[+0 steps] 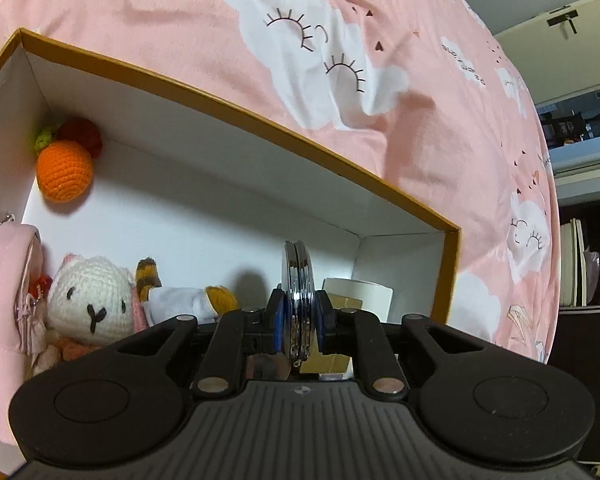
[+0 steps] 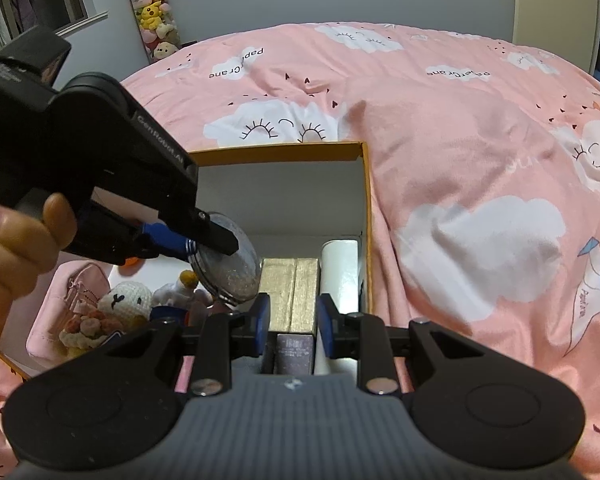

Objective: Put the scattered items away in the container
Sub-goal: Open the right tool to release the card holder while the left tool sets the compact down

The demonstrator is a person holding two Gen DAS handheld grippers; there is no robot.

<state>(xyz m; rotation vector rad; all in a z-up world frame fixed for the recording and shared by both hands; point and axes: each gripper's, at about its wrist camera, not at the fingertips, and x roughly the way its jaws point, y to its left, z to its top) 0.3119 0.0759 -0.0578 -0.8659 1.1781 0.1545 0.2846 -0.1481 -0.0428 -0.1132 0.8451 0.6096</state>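
My left tongs have a round, flat silvery compact pinched edge-on between their blue pads, jaws nearly closed on it. From the right wrist view the same compact hangs tilted over the open box, above the things already lying inside, and the left tongs reach in from the upper left with a hand wrapped around the grip.

The box is orange-rimmed cardboard with white inner walls and sits on the bed. Inside it I can see a crocheted orange fruit in the far corner with something red behind it, a white crocheted animal head, a pink pouch against the side wall, and a small plush with a striped tail. Toward the right end of the box lies a gold rectangular pack and, just beside it against the wall, a white cylinder.

My right tongs hover at the near edge of the box, jaws a little apart. A dark purplish block shows in the gap between them, but I cannot tell whether the pads press on it.

The pink cloud-print bedspread surrounds the box on all sides. A tall clear tube of plush toys stands against the far wall.
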